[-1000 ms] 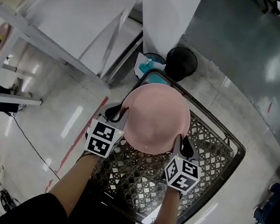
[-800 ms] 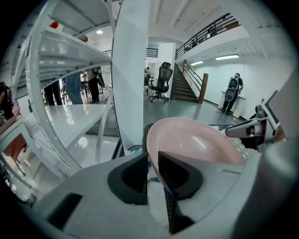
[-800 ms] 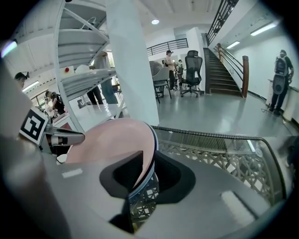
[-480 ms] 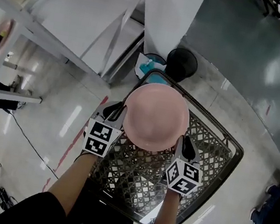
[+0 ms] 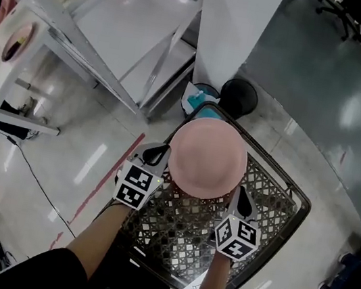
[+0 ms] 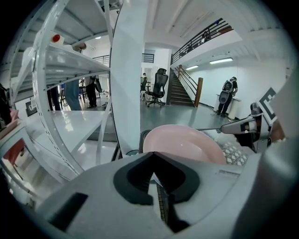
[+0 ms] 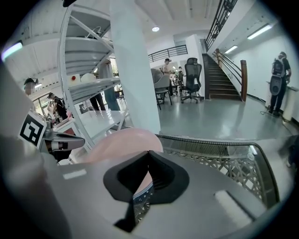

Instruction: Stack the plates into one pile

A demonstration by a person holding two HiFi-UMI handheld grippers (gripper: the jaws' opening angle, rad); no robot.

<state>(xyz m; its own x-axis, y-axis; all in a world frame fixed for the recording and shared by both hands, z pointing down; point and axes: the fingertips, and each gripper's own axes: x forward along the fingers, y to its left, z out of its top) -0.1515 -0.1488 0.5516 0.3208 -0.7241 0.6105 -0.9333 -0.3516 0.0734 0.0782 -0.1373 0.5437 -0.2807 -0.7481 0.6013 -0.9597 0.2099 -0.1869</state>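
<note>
A round pink plate (image 5: pixel 207 157) hangs above a black wire-mesh cart (image 5: pixel 299 194), held from both sides. My left gripper (image 5: pixel 166 162) pinches its left rim and my right gripper (image 5: pixel 234 195) pinches its right rim. Both pairs of jaws have just been closing, with the plate's rim between them. In the left gripper view the jaws of the left gripper (image 6: pixel 152 156) meet at the plate (image 6: pixel 187 142). In the right gripper view the right gripper (image 7: pixel 148 154) is shut against the plate (image 7: pixel 119 142). No other plates are visible.
A white pillar (image 5: pixel 238 26) and a black round base (image 5: pixel 239 95) stand just beyond the cart. White shelving (image 5: pixel 119 20) runs along the left. A teal item (image 5: pixel 198 99) lies by the cart's far corner. A red line (image 5: pixel 103 175) crosses the glossy floor.
The pink plate and both grippers have risen a little over the cart. The head view has swung, so the shelving and pillar sit further right.
</note>
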